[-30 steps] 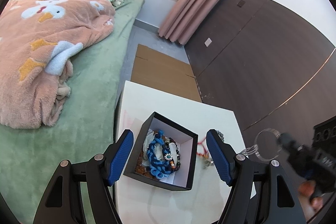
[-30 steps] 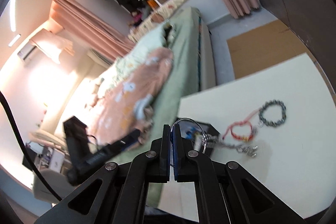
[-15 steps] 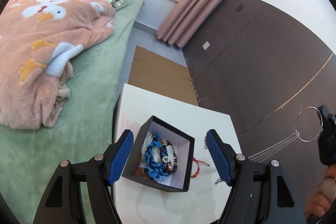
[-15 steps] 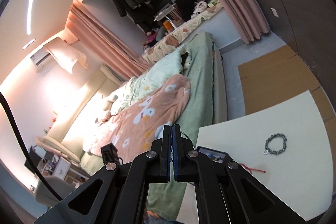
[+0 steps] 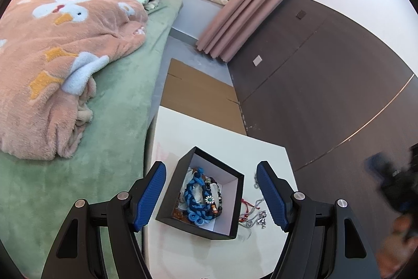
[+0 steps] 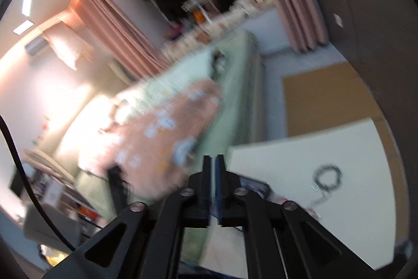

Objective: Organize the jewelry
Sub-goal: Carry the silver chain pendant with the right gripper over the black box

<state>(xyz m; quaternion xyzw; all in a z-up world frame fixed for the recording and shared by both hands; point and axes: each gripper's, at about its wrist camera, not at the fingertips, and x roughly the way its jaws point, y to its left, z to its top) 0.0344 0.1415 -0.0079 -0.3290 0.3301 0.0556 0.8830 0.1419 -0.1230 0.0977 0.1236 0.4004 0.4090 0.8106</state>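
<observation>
The left gripper (image 5: 211, 195) is wide open around the box (image 5: 236, 203), with the chain (image 5: 254, 217) at its 3 o'clock; the right gripper (image 6: 213, 169) looks pinched almost closed.

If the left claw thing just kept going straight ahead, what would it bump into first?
Most likely the black jewelry box, which sits on the white table between the open left gripper fingers; depth is hard to judge.
</observation>
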